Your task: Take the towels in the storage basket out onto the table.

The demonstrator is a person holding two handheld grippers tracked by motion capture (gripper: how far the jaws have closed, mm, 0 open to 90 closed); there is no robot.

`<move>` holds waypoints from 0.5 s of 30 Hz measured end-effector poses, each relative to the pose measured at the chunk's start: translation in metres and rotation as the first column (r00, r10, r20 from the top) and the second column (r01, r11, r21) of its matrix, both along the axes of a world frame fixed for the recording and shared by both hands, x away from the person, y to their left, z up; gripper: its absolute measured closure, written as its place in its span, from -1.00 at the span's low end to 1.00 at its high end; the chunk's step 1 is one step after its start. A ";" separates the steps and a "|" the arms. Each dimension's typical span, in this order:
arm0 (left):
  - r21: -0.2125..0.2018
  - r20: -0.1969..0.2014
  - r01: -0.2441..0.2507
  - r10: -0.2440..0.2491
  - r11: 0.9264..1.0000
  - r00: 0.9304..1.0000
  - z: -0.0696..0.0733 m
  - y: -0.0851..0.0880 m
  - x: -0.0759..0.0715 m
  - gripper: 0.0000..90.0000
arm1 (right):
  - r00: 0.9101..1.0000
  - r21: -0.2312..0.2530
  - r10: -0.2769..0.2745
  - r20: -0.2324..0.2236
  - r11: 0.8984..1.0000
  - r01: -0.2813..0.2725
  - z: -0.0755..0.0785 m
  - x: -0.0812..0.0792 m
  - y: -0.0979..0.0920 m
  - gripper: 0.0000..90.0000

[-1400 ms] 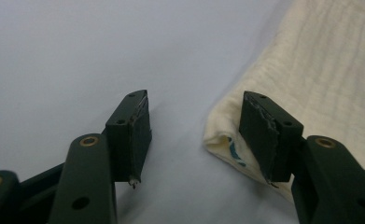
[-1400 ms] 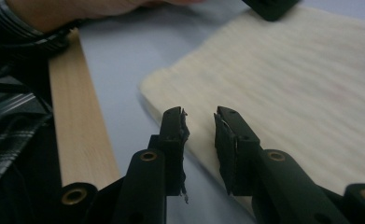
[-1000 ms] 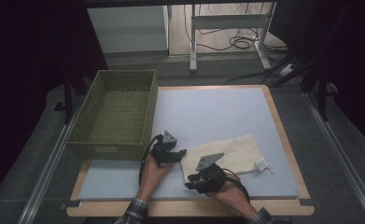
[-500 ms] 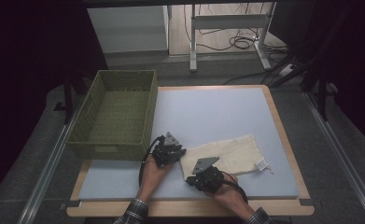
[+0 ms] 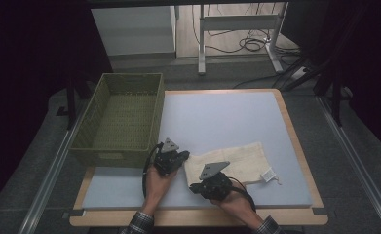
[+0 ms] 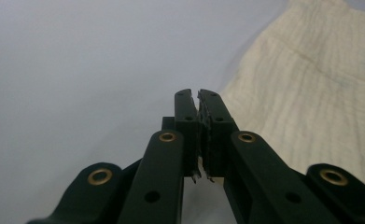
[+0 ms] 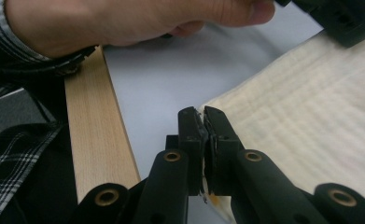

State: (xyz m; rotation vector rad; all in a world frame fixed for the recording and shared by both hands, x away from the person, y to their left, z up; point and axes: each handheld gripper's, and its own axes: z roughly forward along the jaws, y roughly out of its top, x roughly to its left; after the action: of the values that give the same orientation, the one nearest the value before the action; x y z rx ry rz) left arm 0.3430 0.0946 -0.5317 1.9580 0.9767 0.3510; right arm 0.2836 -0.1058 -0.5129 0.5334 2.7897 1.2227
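1. Your left gripper (image 5: 176, 157) has just been closing; its jaws now meet at the left corner of the cloth (image 5: 237, 160). Whether fabric is caught between them cannot be told.
2. Your right gripper (image 5: 203, 186) has also just been closing and is clamped on the cloth's near corner, with fabric showing between the pads.
3. The cloth runs right and away from both grippers, long axis across the table.
4. It lies flat on the mat (image 5: 217, 117); the basket (image 5: 122, 114) stands to the left.
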 end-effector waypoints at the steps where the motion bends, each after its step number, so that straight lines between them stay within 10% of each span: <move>1: 0.003 0.008 0.003 -0.003 1.000 1.000 0.002 -0.003 0.001 0.93 | 1.000 0.006 -0.010 0.007 1.000 0.010 0.003 0.000 -0.005 0.91; 15: 0.008 0.073 0.092 -0.092 0.996 0.993 0.026 -0.061 0.029 0.93 | 0.983 0.070 -0.175 0.045 0.983 0.172 0.019 0.007 -0.078 0.91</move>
State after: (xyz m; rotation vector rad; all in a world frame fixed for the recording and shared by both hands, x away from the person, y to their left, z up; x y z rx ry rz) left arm 0.3720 0.0335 -0.5056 1.9734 0.8366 0.3702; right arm 0.2910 -0.1836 -0.4936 0.7223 2.6044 1.2745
